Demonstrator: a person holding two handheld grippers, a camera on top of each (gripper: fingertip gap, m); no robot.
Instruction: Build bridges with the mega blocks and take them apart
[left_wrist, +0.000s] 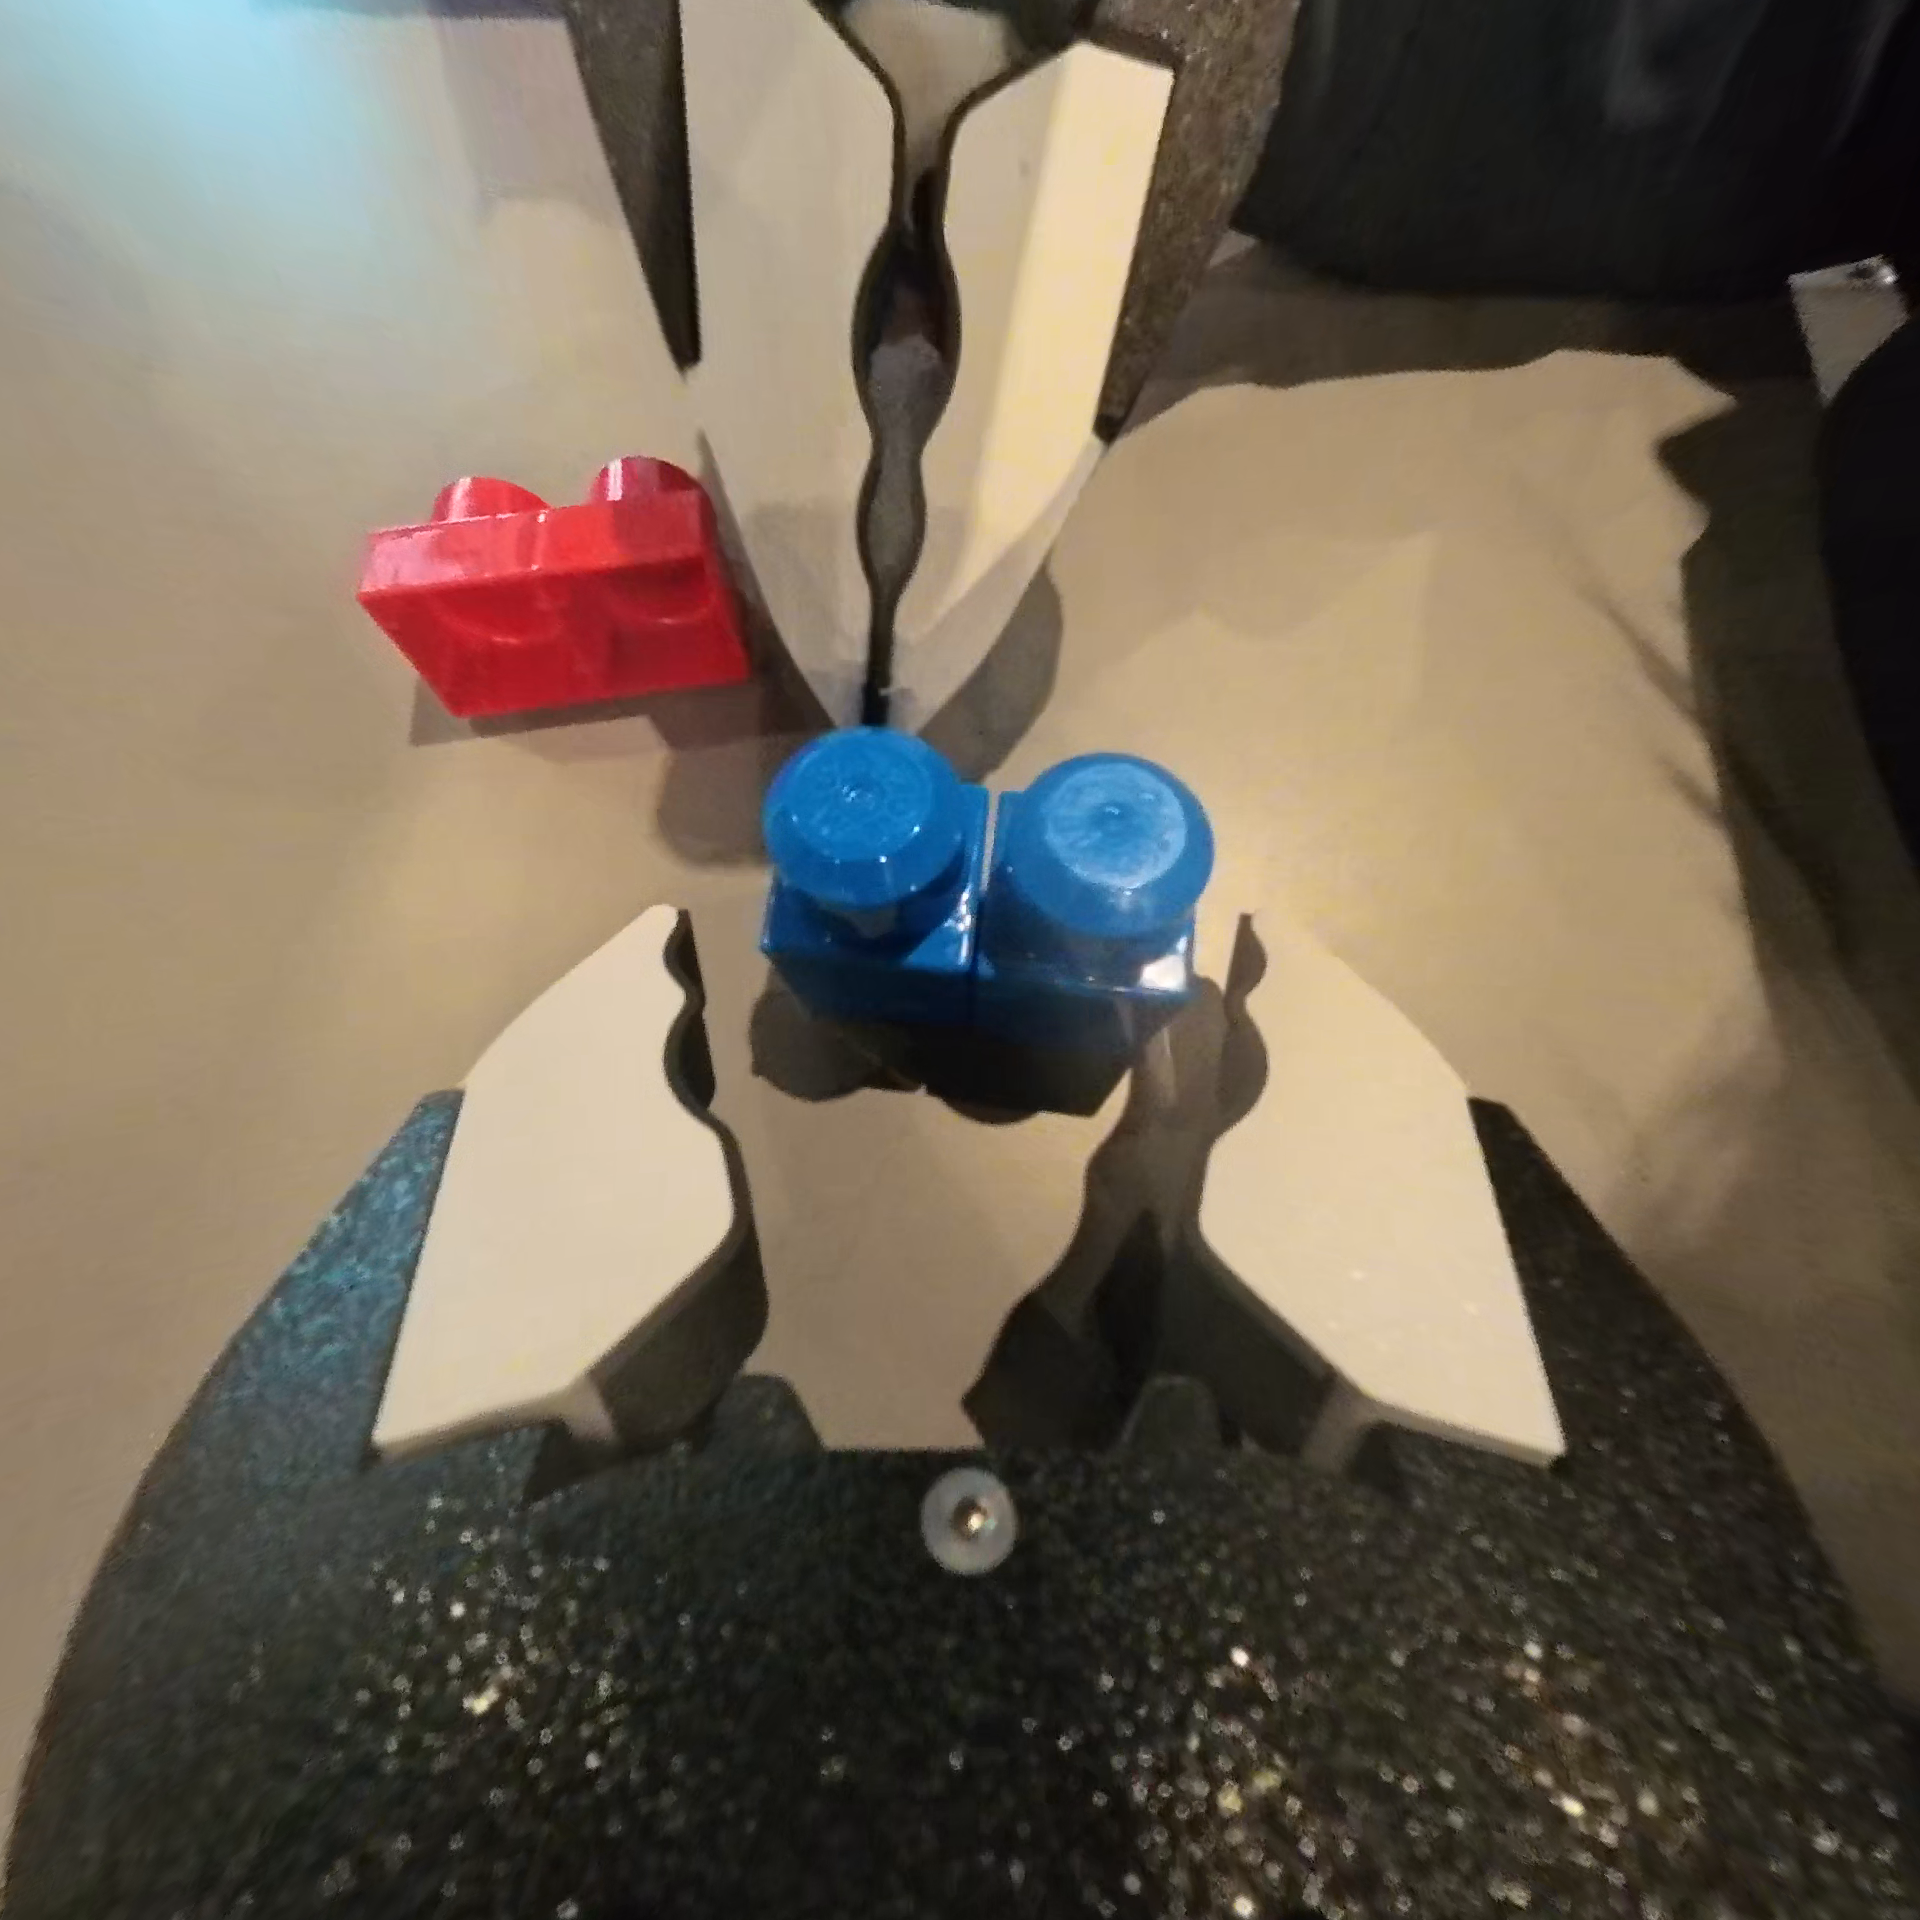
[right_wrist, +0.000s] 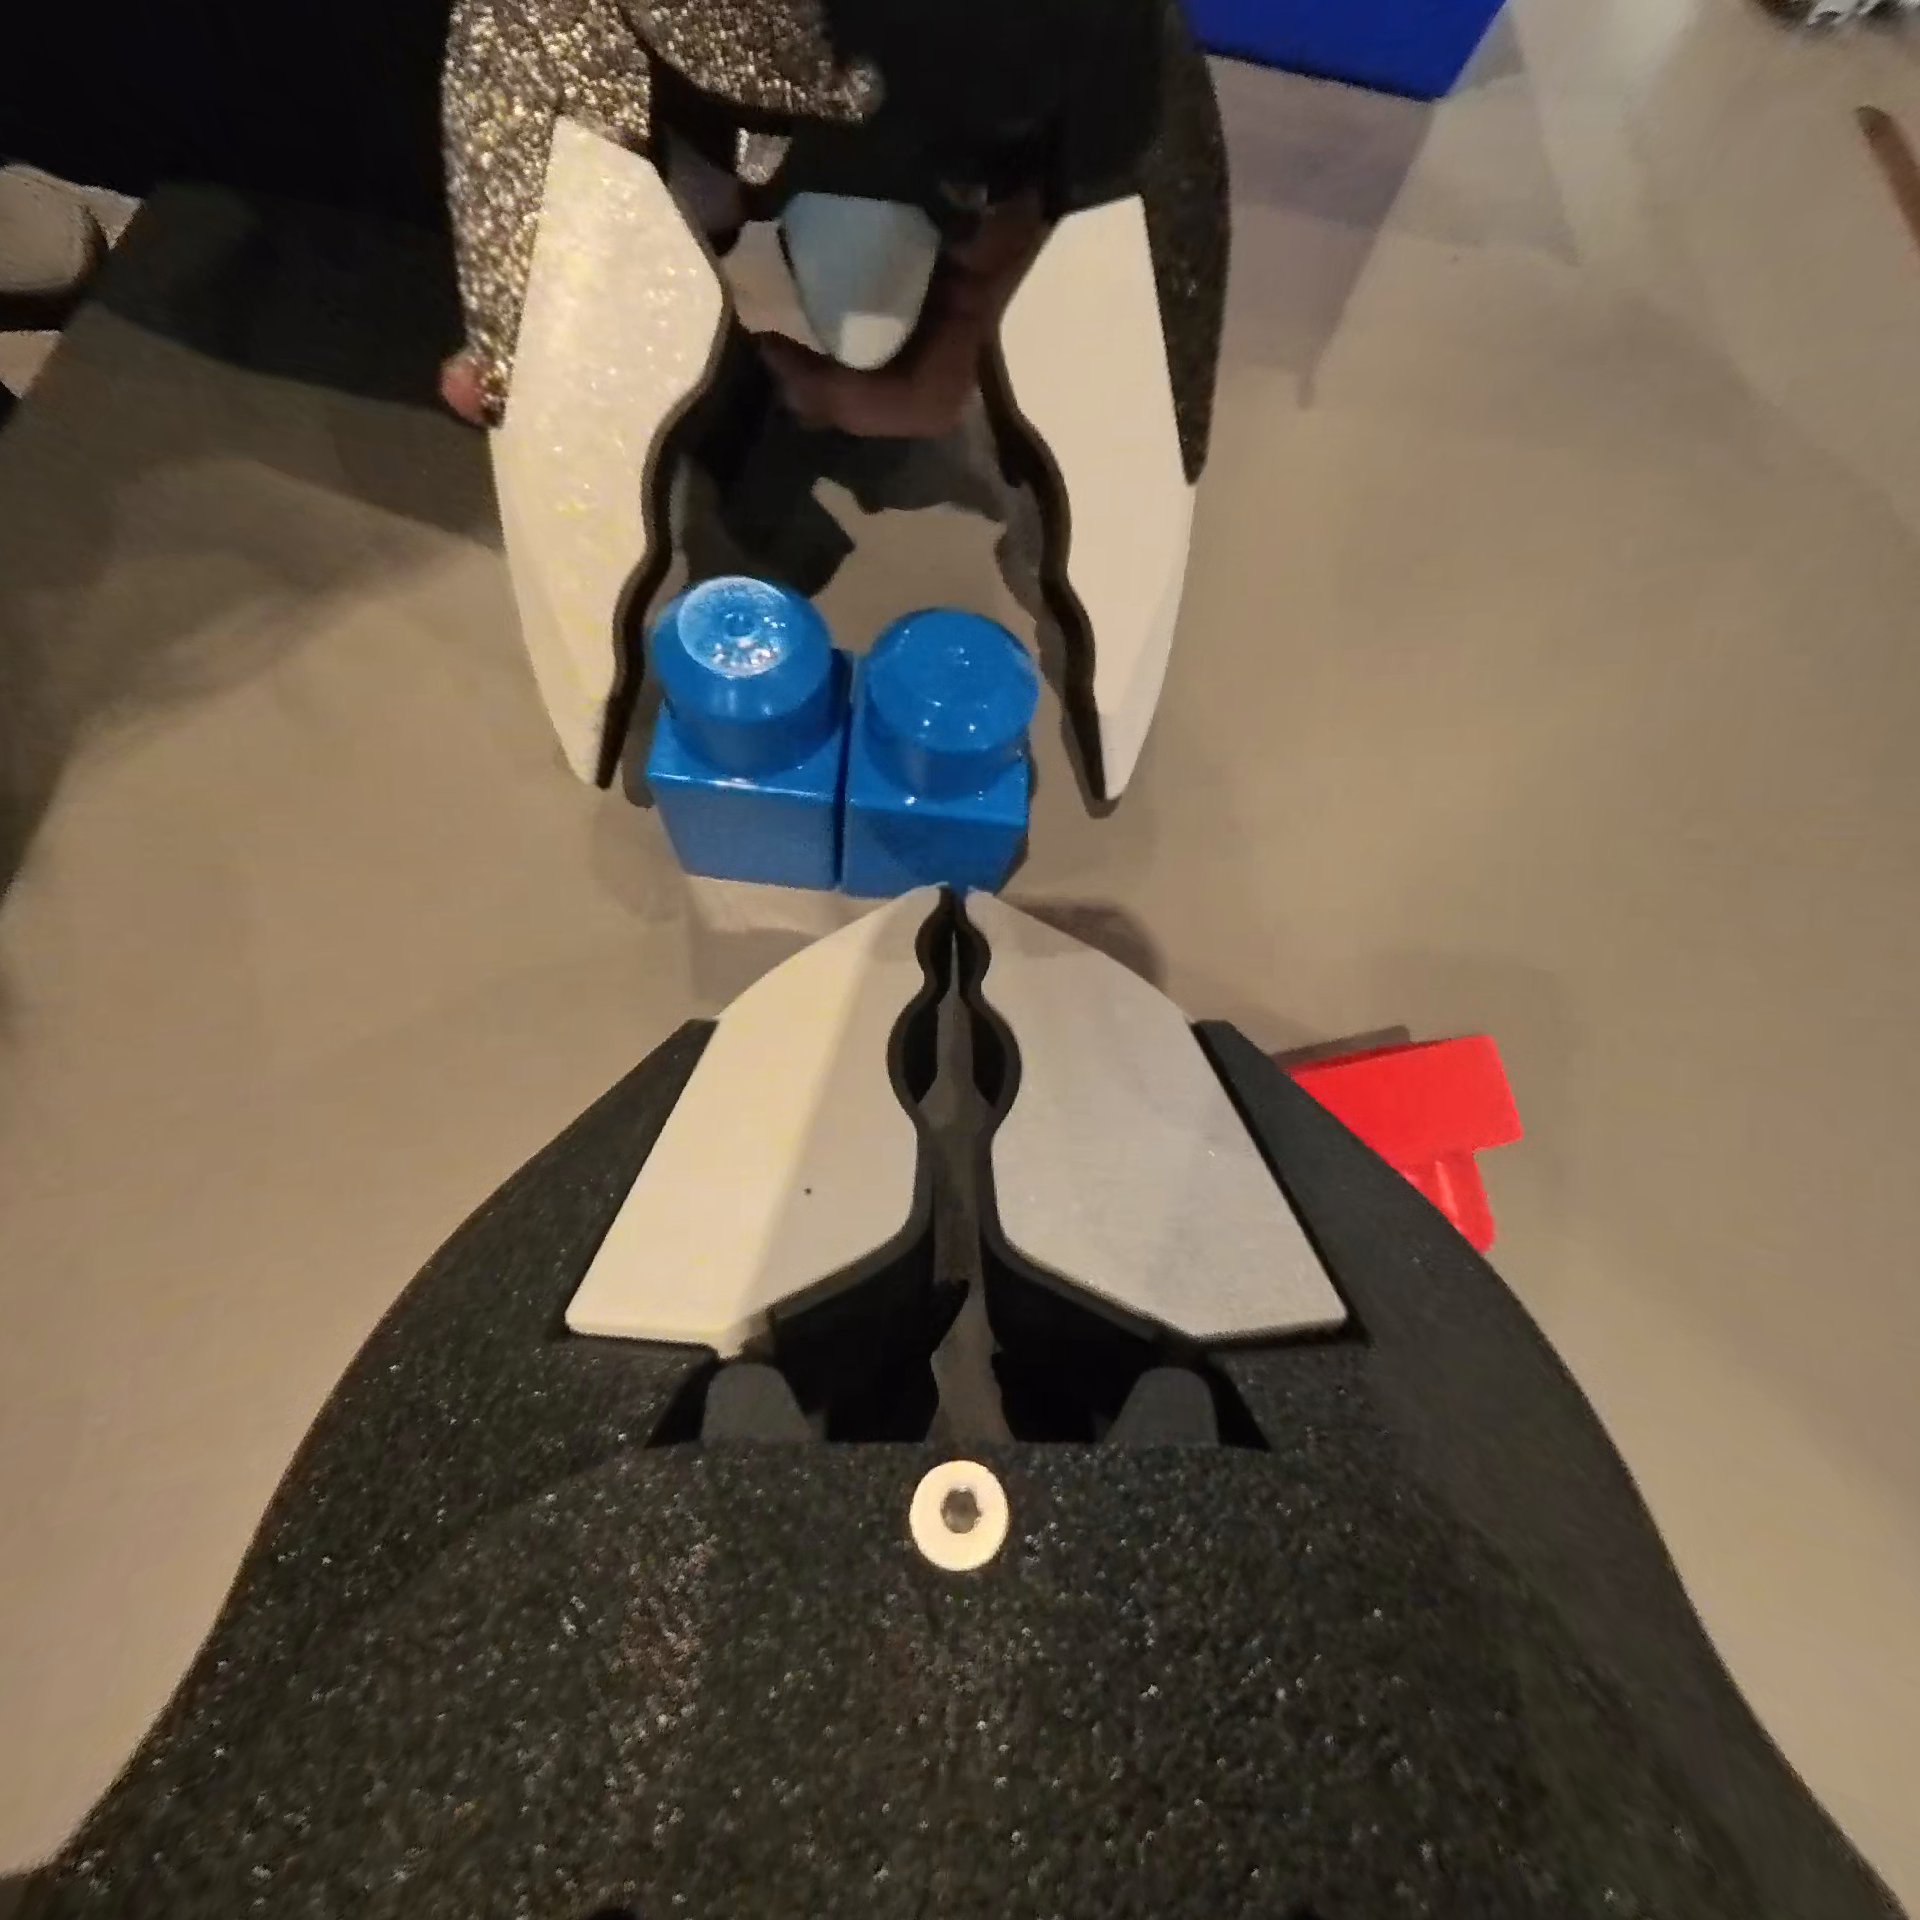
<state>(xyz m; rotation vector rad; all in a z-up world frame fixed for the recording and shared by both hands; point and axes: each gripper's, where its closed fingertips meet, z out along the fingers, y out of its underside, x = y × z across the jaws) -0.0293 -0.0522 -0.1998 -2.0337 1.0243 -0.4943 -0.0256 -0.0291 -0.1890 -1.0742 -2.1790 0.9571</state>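
Observation:
Two blue single-stud blocks (left_wrist: 977, 914) stand side by side, touching, on the beige table. My left gripper (left_wrist: 961, 925) is open, with one finger on each outer side of the pair and a small gap to each. In the right wrist view it (right_wrist: 852, 784) straddles the blue blocks (right_wrist: 842, 779) from the far side. My right gripper (right_wrist: 948, 899) is shut and empty, its tips right at the near face of the blue pair. In the left wrist view it (left_wrist: 883, 707) points down from the top. A red two-stud block (left_wrist: 551, 603) lies beside it, partly hidden in the right wrist view (right_wrist: 1423, 1112).
A dark bulky object (left_wrist: 1558, 135) sits at the table's far right edge. A blue container edge (right_wrist: 1340, 42) shows at the top of the right wrist view. The beige table surface (right_wrist: 1558, 623) spreads around the blocks. Left and right tips are no more than a few centimetres apart.

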